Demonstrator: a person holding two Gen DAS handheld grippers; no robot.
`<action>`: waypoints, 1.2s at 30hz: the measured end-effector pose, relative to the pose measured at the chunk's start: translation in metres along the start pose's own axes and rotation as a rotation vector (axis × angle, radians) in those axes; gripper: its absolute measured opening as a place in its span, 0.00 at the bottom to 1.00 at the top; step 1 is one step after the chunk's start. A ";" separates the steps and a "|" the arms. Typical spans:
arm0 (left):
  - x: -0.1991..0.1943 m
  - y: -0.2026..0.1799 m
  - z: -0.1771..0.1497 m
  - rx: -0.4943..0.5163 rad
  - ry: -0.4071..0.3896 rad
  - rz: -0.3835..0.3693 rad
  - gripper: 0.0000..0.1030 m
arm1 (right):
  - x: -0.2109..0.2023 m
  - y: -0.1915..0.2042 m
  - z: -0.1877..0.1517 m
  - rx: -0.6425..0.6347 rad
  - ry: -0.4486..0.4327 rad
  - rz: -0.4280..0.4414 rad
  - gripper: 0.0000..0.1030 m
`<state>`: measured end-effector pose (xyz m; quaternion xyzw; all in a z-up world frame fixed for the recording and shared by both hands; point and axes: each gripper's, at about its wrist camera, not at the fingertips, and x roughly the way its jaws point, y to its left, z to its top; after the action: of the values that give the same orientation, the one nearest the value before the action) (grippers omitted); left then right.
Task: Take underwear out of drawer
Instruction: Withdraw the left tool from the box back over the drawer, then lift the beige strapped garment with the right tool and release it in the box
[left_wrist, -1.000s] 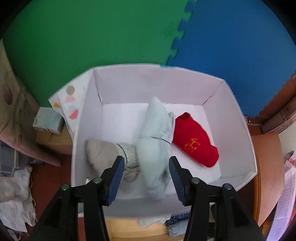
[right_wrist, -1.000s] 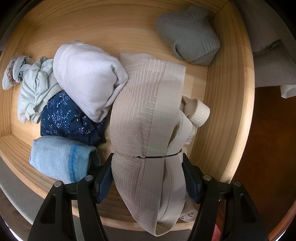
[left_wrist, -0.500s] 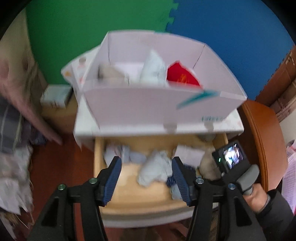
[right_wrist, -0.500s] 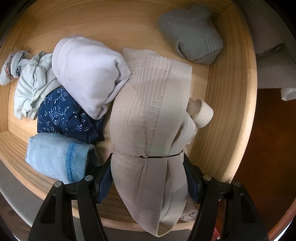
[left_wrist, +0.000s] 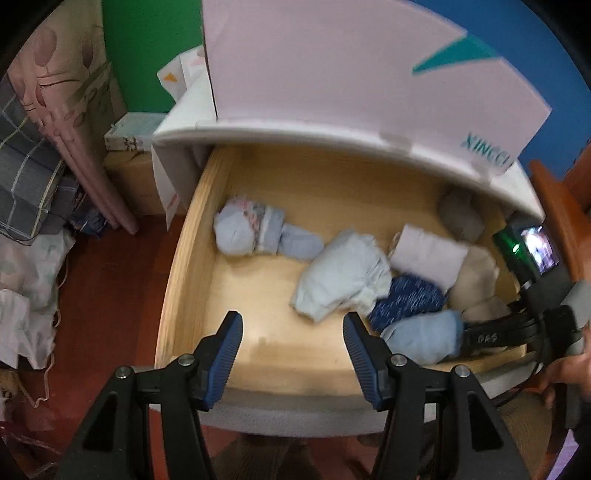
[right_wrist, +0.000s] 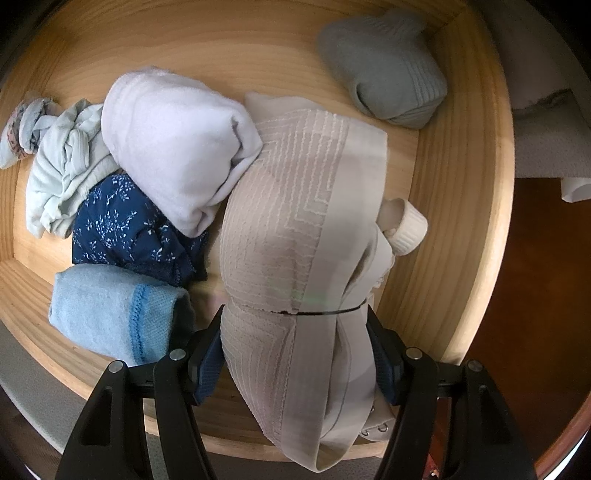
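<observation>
one view only, white box (left_wrist: 332, 66)

The drawer (left_wrist: 192, 236) stands open below the box (left_wrist: 332, 74), which sits above its rear edge. In the left wrist view a rolled pair (left_wrist: 251, 230) lies in the rear left of the drawer, a crumpled garment (left_wrist: 340, 277) lies in the centre, and further folded items are packed together to its right. In the right wrist view the textured undergarment (right_wrist: 295, 221) lies between the right gripper (right_wrist: 295, 354) fingers, with the folded towel-like item (right_wrist: 173, 144) touching its left side and a rolled sock (right_wrist: 384, 66) in the far right corner.
</observation>
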<state>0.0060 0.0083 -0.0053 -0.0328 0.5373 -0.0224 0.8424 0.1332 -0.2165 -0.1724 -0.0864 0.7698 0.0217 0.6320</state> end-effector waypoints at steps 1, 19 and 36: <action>-0.002 0.000 -0.002 0.003 -0.023 0.016 0.56 | -0.001 -0.001 0.000 0.006 -0.006 0.006 0.61; -0.004 -0.010 -0.001 0.046 -0.057 -0.015 0.56 | -0.055 -0.017 -0.021 0.056 -0.158 0.099 0.59; -0.002 -0.007 -0.001 0.025 -0.047 -0.035 0.56 | -0.220 -0.034 -0.104 -0.007 -0.380 0.161 0.59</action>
<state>0.0042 0.0014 -0.0029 -0.0320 0.5166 -0.0431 0.8545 0.0790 -0.2421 0.0657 -0.0210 0.6412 0.0910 0.7617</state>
